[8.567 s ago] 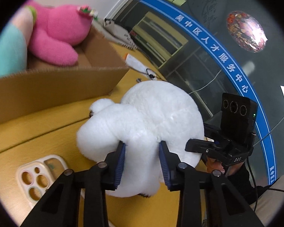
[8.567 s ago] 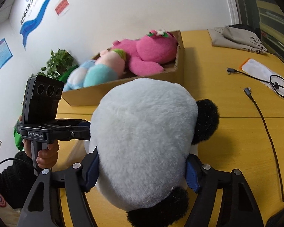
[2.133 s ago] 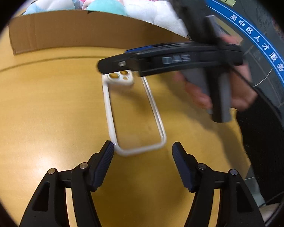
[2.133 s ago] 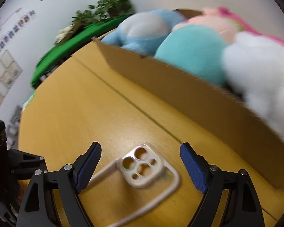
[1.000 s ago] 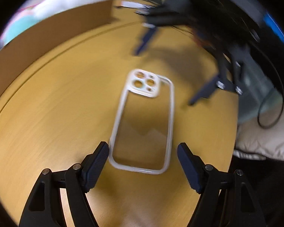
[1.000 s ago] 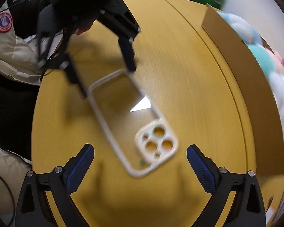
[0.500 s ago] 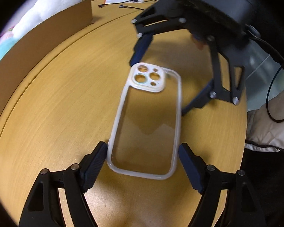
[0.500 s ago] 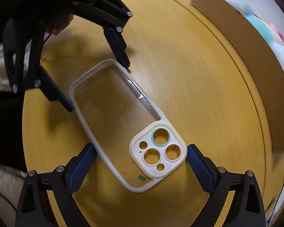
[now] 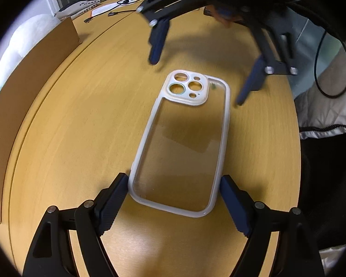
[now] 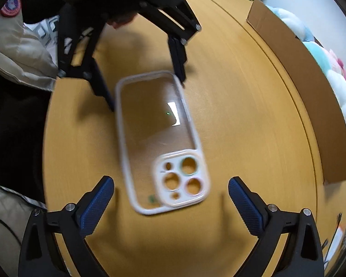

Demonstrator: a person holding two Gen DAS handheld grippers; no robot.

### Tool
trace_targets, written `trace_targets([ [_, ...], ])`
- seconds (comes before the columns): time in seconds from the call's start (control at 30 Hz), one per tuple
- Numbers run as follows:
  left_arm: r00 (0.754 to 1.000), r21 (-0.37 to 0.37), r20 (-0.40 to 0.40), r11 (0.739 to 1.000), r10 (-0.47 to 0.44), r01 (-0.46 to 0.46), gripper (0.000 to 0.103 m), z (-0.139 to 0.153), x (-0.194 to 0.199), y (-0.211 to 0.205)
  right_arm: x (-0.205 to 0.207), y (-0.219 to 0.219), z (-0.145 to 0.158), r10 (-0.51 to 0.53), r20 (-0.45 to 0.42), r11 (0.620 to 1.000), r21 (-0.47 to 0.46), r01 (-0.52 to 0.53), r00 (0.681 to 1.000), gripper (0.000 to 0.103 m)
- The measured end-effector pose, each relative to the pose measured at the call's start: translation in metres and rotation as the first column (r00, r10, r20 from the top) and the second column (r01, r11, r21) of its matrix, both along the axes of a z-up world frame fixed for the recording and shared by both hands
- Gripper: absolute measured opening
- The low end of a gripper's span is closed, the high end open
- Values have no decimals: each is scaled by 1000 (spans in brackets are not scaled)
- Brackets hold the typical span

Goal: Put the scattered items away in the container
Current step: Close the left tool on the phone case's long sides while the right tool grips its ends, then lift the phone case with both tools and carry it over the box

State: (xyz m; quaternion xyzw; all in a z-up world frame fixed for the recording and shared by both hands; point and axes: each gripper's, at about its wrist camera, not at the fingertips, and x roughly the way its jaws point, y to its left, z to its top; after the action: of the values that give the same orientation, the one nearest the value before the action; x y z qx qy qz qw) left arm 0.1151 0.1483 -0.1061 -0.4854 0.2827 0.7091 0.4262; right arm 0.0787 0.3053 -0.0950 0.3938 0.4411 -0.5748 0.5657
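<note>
A clear phone case with a white rim (image 9: 184, 138) lies flat on the yellow table (image 9: 80, 138). My left gripper (image 9: 174, 189) is open, its blue pads on either side of the case's plain end, close to the rim. My right gripper (image 10: 171, 191) is open and wide at the camera-hole end of the case (image 10: 161, 143), apart from it. The right gripper also shows in the left wrist view (image 9: 196, 62), the left gripper in the right wrist view (image 10: 145, 85). The cardboard box (image 10: 306, 76) holds plush toys (image 10: 323, 62).
The box wall (image 9: 32, 80) runs along the left, with a white plush (image 9: 30, 34) above it. Cables and papers (image 9: 117, 7) lie at the table's far end. The person's pale jacket (image 10: 16, 53) is beside the table edge.
My left gripper has moved in so its pads flank the case's plain end. My right gripper has shifted to sit behind the camera-hole end, and the view has swung.
</note>
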Motion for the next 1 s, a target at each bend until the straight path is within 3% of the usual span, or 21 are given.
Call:
trace_targets([
  [0.07, 1000, 1, 1, 1000, 12, -12, 81, 1, -4, -4, -11, -2, -4, 10, 37, 1000, -2, -10, 999, 97],
  [0.17, 1000, 6, 31, 1000, 6, -7, 80, 4, -9, -12, -17, -4, -3, 45, 71, 999, -19, -44, 996, 84],
  [0.23, 999, 8, 36, 1000, -3, 3, 80, 8, -11, -15, -21, -6, 1, 51, 105, 999, -15, -49, 993, 84],
  [0.37, 1000, -11, -28, 1000, -10, 9, 80, 35, -24, -25, -34, -11, 17, 54, 82, 998, -23, -52, 995, 84],
  [0.5, 992, -27, -121, 999, -25, 22, 80, 85, -49, -43, -62, -21, 64, 47, 3, 998, -51, -47, 999, 84],
  [0.67, 965, -64, -257, 998, -43, 28, 80, 165, -106, -70, -115, -41, 141, 35, -115, 992, -117, -48, 993, 84],
  [0.73, 953, -70, -299, 997, -51, 31, 79, 185, -129, -61, -115, -55, 177, 31, -170, 990, -133, -54, 985, 84],
  [0.8, 943, -69, -330, 997, -47, 26, 80, 205, -140, -79, -132, -89, 201, 30, -211, 988, -140, -61, 977, 84],
  [0.93, 931, -57, -362, 998, -49, 31, 80, 240, -160, -98, -145, -144, 232, 38, -274, 987, -139, -79, 961, 83],
  [1.0, 931, -53, -362, 998, -50, 33, 79, 249, -186, -110, -170, -156, 247, 40, -281, 986, -145, -84, 959, 83],
])
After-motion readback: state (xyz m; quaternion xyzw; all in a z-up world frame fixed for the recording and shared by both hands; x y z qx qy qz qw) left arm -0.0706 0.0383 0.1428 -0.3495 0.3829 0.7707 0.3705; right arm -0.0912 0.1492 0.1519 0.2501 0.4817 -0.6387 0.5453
